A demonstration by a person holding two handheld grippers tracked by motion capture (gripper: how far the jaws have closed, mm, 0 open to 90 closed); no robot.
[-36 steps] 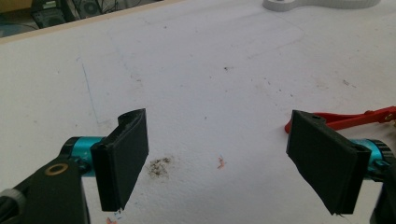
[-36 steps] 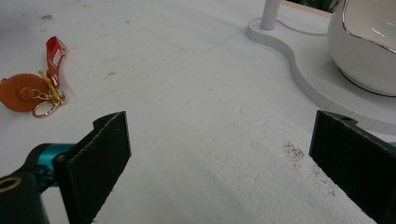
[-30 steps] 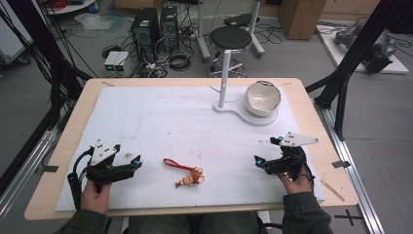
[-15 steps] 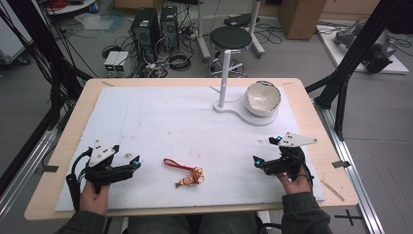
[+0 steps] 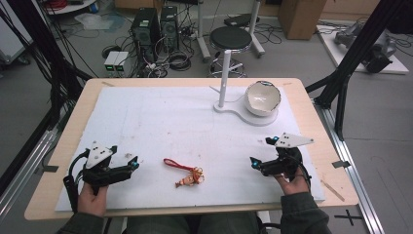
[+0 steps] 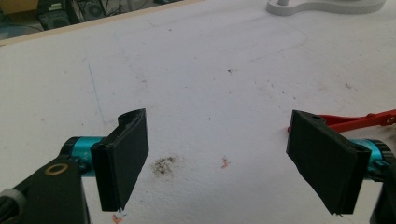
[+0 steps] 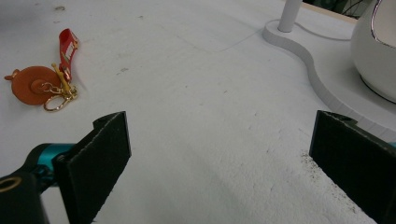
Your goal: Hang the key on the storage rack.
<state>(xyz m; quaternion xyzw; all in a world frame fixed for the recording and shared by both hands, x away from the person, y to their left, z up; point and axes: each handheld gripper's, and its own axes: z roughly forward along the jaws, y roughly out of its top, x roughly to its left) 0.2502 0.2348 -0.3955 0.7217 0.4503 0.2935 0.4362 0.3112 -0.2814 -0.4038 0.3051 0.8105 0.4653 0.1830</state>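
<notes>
both the left gripper [image 5: 130, 165] and right gripper [image 5: 260, 152] sit spread wide (empty), flanking the keychain [image 5: 185, 174] on the white mat [image 5: 170, 122].

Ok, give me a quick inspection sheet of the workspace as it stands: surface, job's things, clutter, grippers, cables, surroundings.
Surface: white mat on a wooden table, with scuffs and small specks.
Job's things: keychain with a red strap and an orange charm lies flat on the mat between the grippers, touched by neither.
Clutter: white bowl on a white stand base with an upright post, at the far right.
Grippers: left gripper open, empty, low over the mat; right gripper open, empty.
Cables: a black cable trails from each gripper toward the near edge.
Surroundings: stool, computer towers and loose floor cables beyond the table.
</notes>
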